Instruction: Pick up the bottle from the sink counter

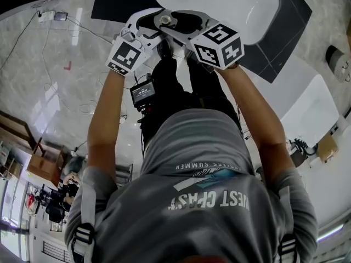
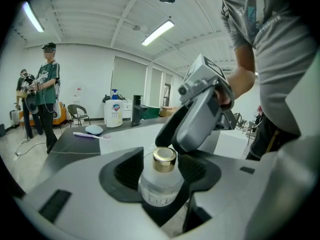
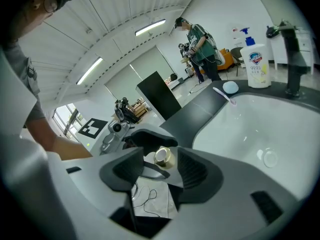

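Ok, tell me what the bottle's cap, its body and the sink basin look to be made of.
Cap: metal or metallised plastic, shiny gold, with bright reflections. Bottle body: frosted glass or plastic, milky and translucent; which, I cannot tell. Sink basin: likely glazed ceramic, smooth glossy white with highlights.

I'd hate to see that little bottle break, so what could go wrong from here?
Both grippers crowd one small bottle: the left gripper has its body between its jaws, while the right gripper only brackets the gold cap. They might bump or tip it. The sink lies right beside, so a slip could drop it in.
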### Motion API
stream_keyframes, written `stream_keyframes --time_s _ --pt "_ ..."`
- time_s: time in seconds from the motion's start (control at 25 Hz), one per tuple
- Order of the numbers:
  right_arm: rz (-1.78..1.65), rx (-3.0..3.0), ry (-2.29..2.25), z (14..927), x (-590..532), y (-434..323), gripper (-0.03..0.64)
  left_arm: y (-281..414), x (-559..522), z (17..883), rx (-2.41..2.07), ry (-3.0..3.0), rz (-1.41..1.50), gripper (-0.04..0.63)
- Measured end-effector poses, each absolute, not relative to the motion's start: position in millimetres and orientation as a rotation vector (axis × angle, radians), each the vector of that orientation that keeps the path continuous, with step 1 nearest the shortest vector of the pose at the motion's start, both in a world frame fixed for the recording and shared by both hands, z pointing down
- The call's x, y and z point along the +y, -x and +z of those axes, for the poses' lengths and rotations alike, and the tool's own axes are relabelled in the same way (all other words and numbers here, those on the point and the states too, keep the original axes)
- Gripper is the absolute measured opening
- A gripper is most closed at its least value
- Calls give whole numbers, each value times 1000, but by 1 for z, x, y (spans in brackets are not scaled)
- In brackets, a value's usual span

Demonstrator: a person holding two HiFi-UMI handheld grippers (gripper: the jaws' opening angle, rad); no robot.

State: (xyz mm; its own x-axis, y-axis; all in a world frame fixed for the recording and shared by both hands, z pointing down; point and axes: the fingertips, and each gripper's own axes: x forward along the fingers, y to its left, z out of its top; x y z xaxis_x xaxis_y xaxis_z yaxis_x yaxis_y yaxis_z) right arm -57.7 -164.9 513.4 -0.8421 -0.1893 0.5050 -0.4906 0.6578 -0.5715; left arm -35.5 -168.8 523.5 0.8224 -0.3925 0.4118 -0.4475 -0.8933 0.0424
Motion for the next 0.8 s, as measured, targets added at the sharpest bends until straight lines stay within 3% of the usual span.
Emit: stream_keyframes --time_s 0.8 --pt "1106 -2515 -550 515 -168 61 209 40 -173 522 -719 -2858 515 201"
